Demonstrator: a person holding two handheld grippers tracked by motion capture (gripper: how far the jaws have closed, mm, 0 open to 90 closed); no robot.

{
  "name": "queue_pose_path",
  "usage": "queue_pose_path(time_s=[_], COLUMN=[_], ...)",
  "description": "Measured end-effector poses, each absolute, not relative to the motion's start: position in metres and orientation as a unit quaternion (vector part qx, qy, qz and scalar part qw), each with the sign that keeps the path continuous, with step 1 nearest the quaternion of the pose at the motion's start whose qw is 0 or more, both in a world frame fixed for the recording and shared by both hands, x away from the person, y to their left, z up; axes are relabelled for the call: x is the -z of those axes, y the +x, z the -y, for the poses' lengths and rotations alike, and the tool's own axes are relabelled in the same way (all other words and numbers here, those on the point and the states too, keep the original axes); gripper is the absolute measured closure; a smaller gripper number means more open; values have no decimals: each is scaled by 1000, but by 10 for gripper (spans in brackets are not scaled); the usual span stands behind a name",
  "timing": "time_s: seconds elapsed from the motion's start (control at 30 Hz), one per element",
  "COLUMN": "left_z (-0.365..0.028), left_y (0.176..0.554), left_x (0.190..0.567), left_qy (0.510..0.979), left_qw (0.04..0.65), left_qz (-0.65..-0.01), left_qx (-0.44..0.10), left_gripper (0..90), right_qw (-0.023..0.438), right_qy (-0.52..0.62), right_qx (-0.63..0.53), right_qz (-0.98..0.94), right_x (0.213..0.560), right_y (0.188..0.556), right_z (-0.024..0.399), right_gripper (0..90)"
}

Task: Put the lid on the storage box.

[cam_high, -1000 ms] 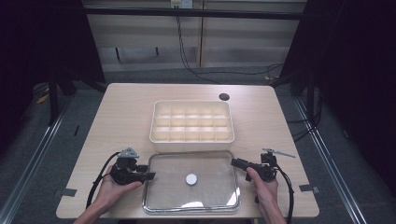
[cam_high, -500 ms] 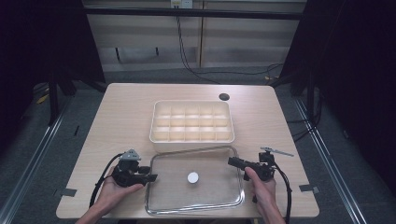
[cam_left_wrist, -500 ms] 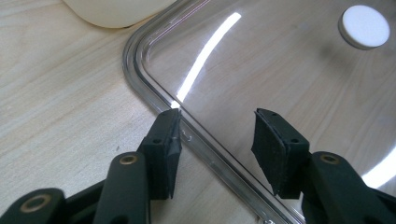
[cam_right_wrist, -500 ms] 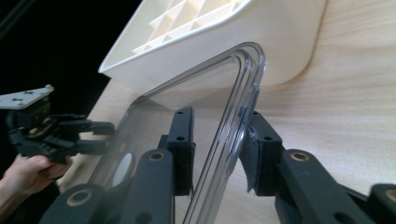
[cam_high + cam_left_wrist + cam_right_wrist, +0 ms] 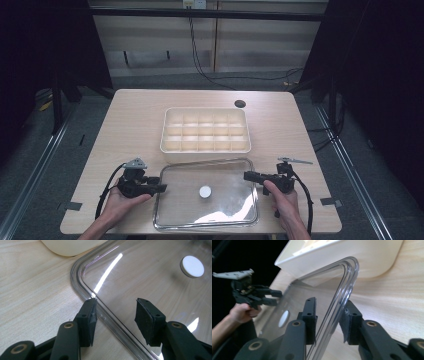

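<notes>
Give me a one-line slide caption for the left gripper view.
Left gripper, jaws open, straddling the rim of a clear lid with a white round knob on a wooden table.

Lid (image 5: 220, 197) lies on table (image 5: 130, 120) before compartment box (image 5: 205, 130).

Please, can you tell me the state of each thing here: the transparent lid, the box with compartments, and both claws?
Clear lid: off the box, flat on the table in front of it.
Compartment box: uncovered, compartments look empty.
Left claw: open, straddling the lid's rim.
Right claw: open, straddling the lid's rim.
</notes>
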State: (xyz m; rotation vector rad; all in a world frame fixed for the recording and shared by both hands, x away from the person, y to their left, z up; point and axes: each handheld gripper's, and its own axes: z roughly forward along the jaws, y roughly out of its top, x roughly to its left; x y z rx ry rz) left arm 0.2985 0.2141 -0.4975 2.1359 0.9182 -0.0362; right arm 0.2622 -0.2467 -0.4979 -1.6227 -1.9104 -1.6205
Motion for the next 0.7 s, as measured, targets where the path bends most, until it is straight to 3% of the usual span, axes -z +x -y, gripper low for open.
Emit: queue_pose_path(time_s=[0.43,0.6,0.63,0.7], left_z=[-218,-218,-217,-216], left_y=[301,301,301,299], left_x=[499,499,499,498], left_qy=[827,826,829,831], left_qw=[413,414,411,411], left_qz=[-379,-381,-376,-373], left_qx=[31,37,43,44], left_gripper=[352,351,398,402], right_qw=[65,66,68,69], right_qy=[-528,-529,-530,-534], right_qx=[562,562,560,555], right_qz=[633,632,634,634], right_x=[491,491,491,493], right_y=[262,262,262,262], right_z=[247,248,248,248], right_gripper=[735,735,734,733])
